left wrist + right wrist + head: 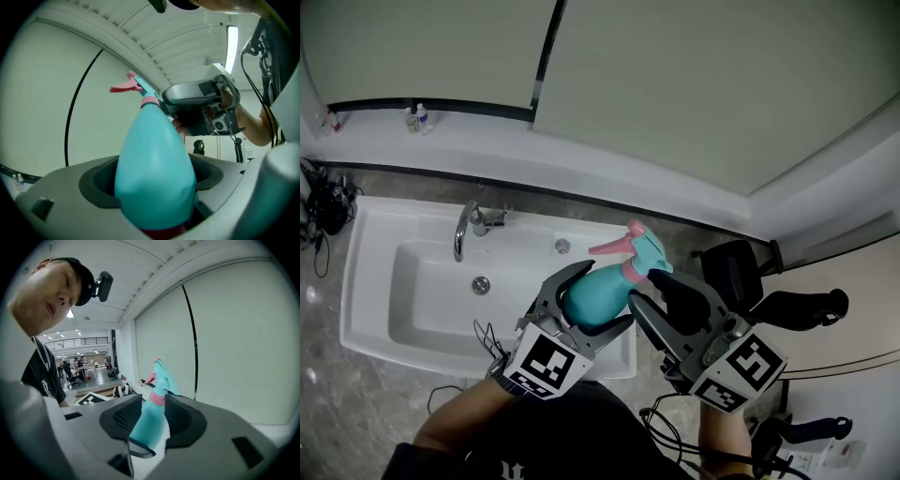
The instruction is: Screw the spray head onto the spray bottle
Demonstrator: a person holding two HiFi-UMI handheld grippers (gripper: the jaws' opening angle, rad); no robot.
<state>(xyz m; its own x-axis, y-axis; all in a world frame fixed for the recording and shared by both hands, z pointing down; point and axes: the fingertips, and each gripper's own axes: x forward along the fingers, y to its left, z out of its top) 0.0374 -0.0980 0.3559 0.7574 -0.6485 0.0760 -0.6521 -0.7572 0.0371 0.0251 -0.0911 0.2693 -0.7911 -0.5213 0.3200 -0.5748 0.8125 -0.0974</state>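
L gripper [607, 294]: fingers wide, clamped on fat body of spray bottle [592, 298], held above sink [373, 281] front edge, neck twd 1 o'clock. Spray head [636, 248] sits on neck, trigger twd 10. R gripper [647, 289]: fingers narrow, pinching pink collar. Step, prob: tightening. Next needs collar twist w/ bottle kept steady.

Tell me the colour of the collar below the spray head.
The collar is pink; it shows best in the right gripper view.

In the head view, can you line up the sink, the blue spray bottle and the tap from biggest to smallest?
Biggest: sink.
Then spray bottle, though it's nearer the camera.
Smallest: tap.
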